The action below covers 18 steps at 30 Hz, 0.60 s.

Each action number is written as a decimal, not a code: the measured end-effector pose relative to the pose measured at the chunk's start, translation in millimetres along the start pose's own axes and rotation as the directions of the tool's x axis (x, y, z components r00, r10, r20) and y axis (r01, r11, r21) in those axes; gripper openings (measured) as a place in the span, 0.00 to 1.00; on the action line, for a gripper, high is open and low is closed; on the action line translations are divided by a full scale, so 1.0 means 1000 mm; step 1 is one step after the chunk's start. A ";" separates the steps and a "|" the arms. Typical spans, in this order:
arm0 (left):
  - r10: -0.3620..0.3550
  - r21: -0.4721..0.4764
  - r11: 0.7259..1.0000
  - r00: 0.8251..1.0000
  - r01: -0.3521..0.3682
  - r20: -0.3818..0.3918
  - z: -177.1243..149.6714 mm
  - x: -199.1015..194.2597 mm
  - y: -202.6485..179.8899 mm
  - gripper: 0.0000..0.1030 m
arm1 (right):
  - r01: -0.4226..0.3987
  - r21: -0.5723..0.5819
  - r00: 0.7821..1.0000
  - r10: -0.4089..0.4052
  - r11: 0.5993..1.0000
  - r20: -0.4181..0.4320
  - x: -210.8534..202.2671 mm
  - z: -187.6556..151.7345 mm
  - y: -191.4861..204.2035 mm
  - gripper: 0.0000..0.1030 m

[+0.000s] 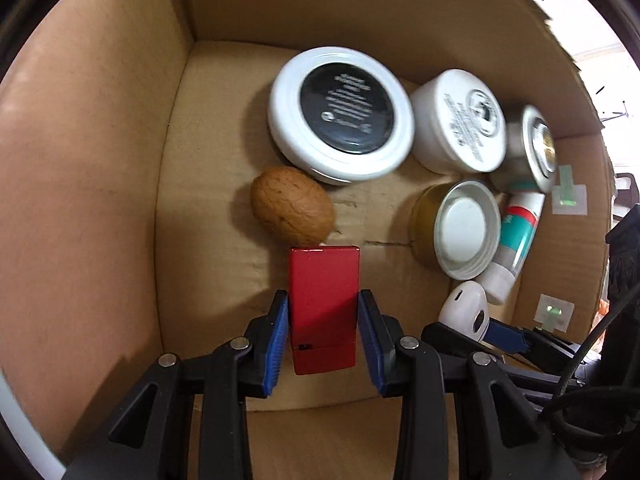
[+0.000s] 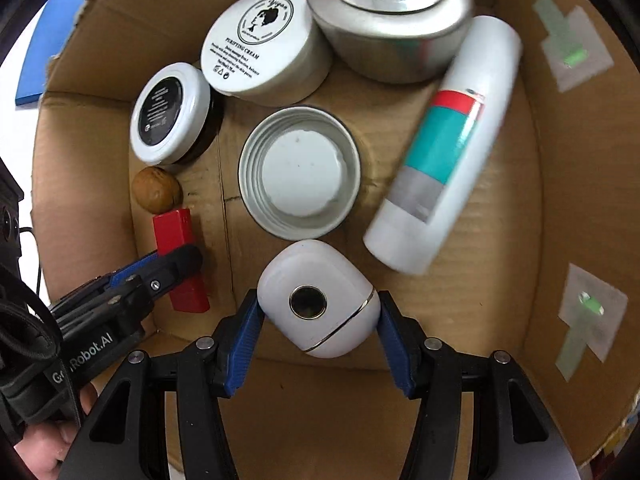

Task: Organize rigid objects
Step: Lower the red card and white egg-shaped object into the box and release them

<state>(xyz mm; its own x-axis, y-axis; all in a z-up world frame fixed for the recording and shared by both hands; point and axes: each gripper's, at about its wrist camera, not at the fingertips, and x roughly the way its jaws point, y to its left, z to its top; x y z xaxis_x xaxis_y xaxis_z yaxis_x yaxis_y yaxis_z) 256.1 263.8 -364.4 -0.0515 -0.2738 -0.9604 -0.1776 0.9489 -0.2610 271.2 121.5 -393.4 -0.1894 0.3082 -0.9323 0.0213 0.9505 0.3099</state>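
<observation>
One white jar [image 2: 260, 46] reads "PURIFYING CREAM".

Bright overhead light, soft shadows, slight motion blur, fisheye-bowed edges

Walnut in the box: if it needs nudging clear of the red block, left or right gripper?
Probably left. The left gripper grips the red block, whose far end sits right by the walnut. The right gripper holds the white case further off, near the open lid.
</observation>
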 end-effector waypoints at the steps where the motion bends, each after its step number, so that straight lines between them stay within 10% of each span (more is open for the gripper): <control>1: -0.007 -0.005 1.000 1.000 0.007 -0.003 0.002 0.001 0.003 0.31 | 0.004 0.001 1.000 -0.004 1.000 -0.002 0.001 0.002 0.002 0.57; 18: 0.064 0.002 0.998 0.998 -0.064 -0.020 0.000 -0.014 -0.002 0.47 | 0.041 0.026 0.999 -0.041 0.999 0.034 -0.002 0.005 0.010 0.64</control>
<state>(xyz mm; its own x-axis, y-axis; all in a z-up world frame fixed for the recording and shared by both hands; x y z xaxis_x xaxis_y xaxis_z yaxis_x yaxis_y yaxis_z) 257.1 266.0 -350.7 -0.0822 -0.2151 -0.9731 -0.1720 0.9648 -0.1987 276.5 130.9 -389.2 -0.1567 0.2697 -0.9501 0.0389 0.9629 0.2669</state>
